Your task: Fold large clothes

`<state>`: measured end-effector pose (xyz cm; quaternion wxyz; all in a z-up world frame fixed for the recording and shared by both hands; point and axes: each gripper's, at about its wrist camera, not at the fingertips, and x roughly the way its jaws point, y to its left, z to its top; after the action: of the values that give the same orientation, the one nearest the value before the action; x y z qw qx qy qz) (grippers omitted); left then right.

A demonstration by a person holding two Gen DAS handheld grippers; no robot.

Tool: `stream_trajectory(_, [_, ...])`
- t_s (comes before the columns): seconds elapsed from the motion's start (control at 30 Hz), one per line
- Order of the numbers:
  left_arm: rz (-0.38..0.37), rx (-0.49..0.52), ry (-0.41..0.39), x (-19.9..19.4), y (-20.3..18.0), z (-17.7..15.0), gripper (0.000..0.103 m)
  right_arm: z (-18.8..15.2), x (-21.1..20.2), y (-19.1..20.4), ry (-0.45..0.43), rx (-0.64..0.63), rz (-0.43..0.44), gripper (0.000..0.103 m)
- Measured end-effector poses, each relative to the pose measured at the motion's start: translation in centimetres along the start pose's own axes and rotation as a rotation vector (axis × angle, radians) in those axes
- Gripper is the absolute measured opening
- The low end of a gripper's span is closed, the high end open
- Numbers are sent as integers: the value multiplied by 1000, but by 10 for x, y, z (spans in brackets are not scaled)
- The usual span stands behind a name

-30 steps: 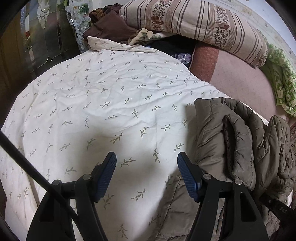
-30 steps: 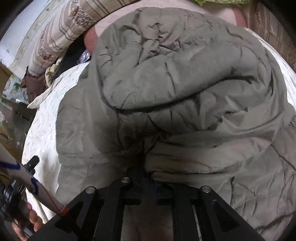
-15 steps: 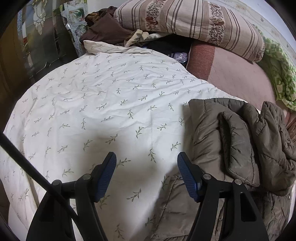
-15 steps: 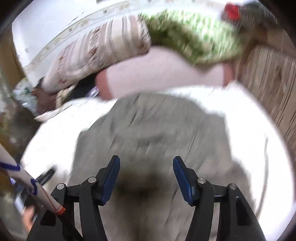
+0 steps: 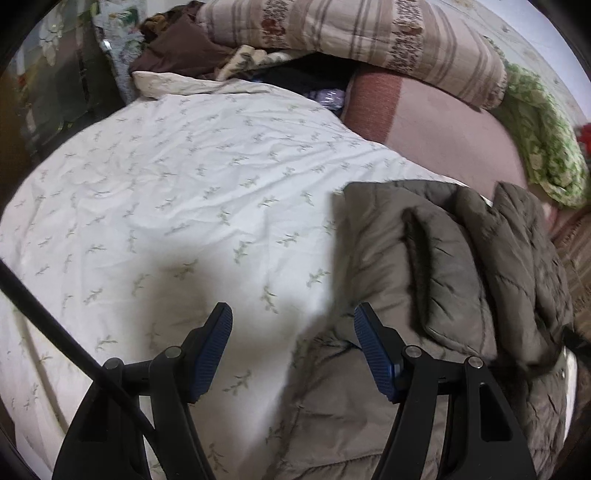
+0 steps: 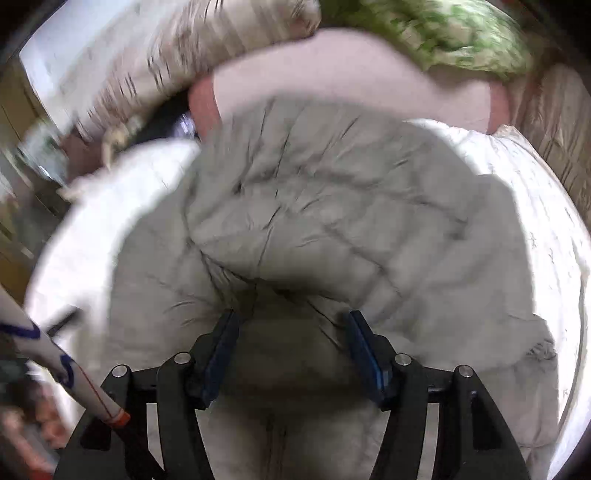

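An olive quilted jacket [image 5: 436, 280] lies folded in layers on the leaf-print bedsheet [image 5: 177, 192], at the right of the left wrist view. My left gripper [image 5: 293, 325] hangs open over the sheet beside the jacket's left edge, nothing between its blue pads. In the blurred right wrist view the same jacket [image 6: 332, 206] fills the middle. Above it my right gripper [image 6: 291, 325] has its jaws opening, with the jacket below them and no fabric pinched between the pads.
Along the head of the bed lie a striped bolster [image 5: 369, 33], a pink pillow [image 5: 443, 125], a green floral cloth [image 5: 543, 140] and a heap of brown clothes [image 5: 177, 51]. A person's hand [image 6: 40, 428] shows at the lower left of the right wrist view.
My right gripper went from shut on a fold of the jacket to open, and it rose away from the cloth. My left gripper kept open, and its view turned slightly.
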<state>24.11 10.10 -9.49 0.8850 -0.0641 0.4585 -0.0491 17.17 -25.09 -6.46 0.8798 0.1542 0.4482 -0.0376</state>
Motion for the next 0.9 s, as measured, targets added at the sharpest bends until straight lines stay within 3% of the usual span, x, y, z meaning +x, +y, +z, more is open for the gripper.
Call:
stream_trajectory(0.07, [-32,11,16,4,-1,-1,68,4,-36,-38,-66,63,16,92])
stream_trajectory(0.1, [-46,11,23,6,-2,-1,68,6,-45,-54,-85,89,8,96])
stream_trajectory(0.23, [-147,-9,88,25,-5,8,68,19,-61,-137,-102,183,-81,96])
stream_trajectory(0.37, [-271,-17,119,53,-10,31,69,27,-23,-211,13,291,-12,96])
stream_trajectory(0.53, [-382,-55,182,96,-15,60,69,27,40,-238,118,320,145,95])
stream_trajectory(0.6, [-434,-92,230,113,-22,62,69,28,54,-234,124,332,214,81])
stream_trajectory(0.67, [-461,-74,263,119,-36,59,56,31,62,-224,124,328,246,64])
stream_trajectory(0.7, [-441,-42,254,117,-45,58,42,32,63,-219,123,327,224,54])
stream_trajectory(0.73, [-408,-10,229,113,-52,58,35,34,62,-213,117,317,211,50])
stream_trajectory(0.8, [-359,31,207,109,-65,61,29,38,53,-205,96,297,196,36])
stream_trajectory(0.9, [-331,27,187,113,-74,79,28,57,44,-207,52,307,183,30])
